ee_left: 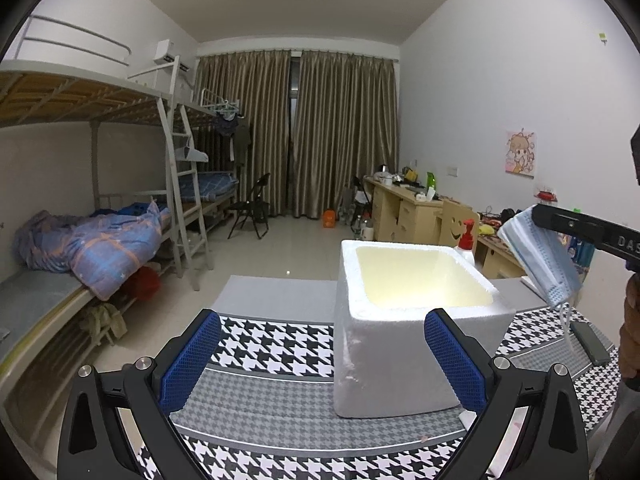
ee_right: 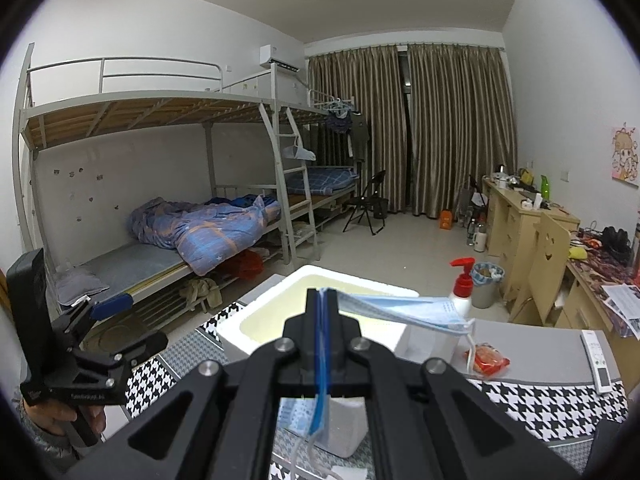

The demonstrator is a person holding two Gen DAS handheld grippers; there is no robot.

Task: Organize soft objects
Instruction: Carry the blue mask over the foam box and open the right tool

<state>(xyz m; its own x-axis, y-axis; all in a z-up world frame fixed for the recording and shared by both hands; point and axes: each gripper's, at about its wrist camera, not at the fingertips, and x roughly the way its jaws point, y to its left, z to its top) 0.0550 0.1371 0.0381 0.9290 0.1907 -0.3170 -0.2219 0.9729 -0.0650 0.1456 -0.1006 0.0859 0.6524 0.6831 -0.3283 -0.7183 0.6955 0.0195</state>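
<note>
Mask (ee_right: 400, 309) pinched by its edge in closed right claw (ee_right: 322, 294); left claw (ee_left: 322, 336) open, empty; a drop beside the box (ee_left: 416, 312) is risked by slippage

**Mask clamped, foam box open**

Blue pleated face mask (ee_right: 404, 309) is pinched at one edge, body sticking out sideways, ear loops dangling. White foam box (ee_left: 416, 344) sits upright on the houndstooth cloth, yellowish interior, just beside the mask.
</note>
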